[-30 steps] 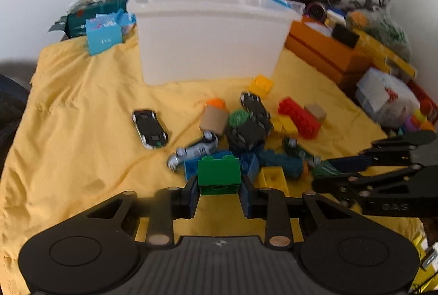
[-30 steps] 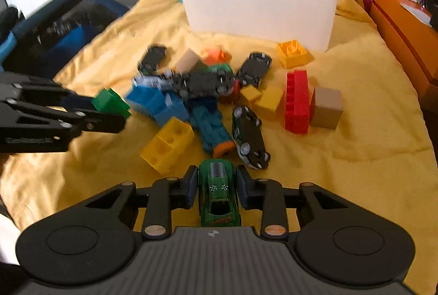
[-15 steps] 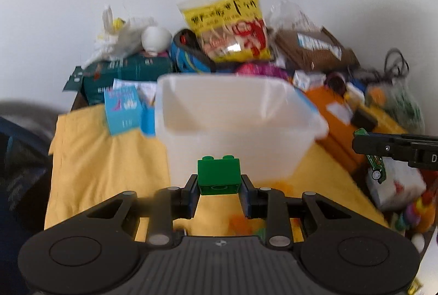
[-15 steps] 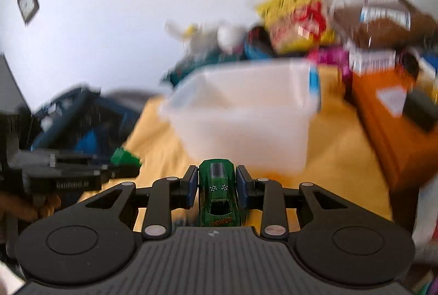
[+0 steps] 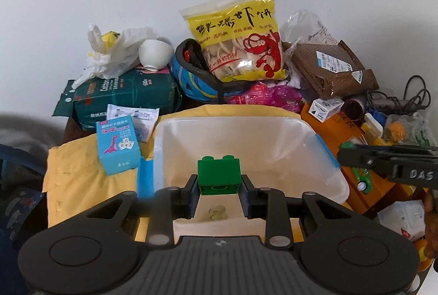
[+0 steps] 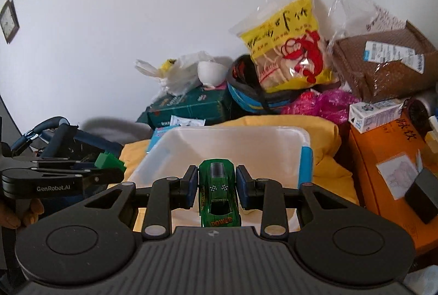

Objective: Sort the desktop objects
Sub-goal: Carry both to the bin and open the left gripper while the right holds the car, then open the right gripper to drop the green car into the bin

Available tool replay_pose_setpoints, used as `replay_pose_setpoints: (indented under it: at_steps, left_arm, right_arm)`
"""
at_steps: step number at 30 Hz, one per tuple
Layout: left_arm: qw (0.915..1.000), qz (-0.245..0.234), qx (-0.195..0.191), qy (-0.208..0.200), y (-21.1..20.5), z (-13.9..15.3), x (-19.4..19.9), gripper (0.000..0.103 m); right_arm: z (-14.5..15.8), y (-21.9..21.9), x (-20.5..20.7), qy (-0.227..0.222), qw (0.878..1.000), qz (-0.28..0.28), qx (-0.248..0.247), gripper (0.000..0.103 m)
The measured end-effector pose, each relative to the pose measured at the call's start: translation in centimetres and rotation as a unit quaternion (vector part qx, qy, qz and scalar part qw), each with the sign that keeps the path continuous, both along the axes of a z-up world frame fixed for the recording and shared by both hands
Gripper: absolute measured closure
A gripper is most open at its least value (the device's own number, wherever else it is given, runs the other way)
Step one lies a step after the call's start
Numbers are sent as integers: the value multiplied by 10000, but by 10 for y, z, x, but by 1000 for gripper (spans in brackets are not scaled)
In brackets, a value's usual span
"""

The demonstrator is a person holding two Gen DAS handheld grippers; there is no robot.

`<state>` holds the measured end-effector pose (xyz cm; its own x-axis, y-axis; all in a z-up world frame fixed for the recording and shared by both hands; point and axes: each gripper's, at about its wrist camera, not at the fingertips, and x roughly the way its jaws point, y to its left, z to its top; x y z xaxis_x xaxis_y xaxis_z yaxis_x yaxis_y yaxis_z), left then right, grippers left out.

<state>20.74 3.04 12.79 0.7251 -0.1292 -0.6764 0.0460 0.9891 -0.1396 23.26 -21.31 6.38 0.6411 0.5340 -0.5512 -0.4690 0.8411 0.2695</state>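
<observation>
Green brick (image 5: 218, 174) clamped in left gripper (image 5: 218, 192) jaws above white bin (image 5: 323, 147); right gripper (image 6: 216, 190) jaws clamp green car (image 6: 217, 193).

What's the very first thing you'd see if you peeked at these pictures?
Two green toys: a green brick pinched in the left tongs and a green toy car pinched in the right tongs, both above the white tub. Behind the tub, a bright yellow snack bag with a red lobster tops the clutter.
</observation>
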Motion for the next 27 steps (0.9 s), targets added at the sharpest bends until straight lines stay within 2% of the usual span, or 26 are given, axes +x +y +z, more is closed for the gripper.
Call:
replay_pose_setpoints:
  at_steps: [4,9,12,15,17,18,19,20,21,23,27]
  left_arm:
    - [9995,-159,74,270,-5,-6,22,69]
    - [9972,-128,-81,739,-5,-22,46,69]
    - [9966,-122,12,820,-7,-25,54,69]
    - [9962,-70,48,867,-7,-26,59,67]
    - [9964,58,208,817,-8,-26,60,45]
    - [9966,102,294,762,-8,-26,59,43]
    - [9966,98,358,731,-8,-27,58,43]
    - [9964,74,394,749,-7,-28,57,43]
    - [9961,56,422,771,-7,-30,55,43]
    - [9963,41,443,735,-5,-32,47,43]
    - [9979,-165,440,437,-7,-42,3,43]
  right_arm:
    - [-3,5,27,339,9993,2,-176,70]
    - [-17,9,55,827,9958,-83,-388,70]
    - [-25,12,67,1039,9932,-111,-506,70]
    - [-29,16,73,1104,9919,-121,-609,70]
    - [-30,18,76,1118,9914,-129,-665,69]
    - [-31,19,77,1120,9912,-119,-691,67]
    - [-32,20,78,1099,9913,-117,-721,66]
    - [-32,21,79,1059,9915,-123,-746,58]
    - [-32,21,78,1023,9919,-109,-749,55]
    - [-30,21,76,937,9928,-89,-747,56]
    - [-26,17,60,727,9950,-3,-684,56]
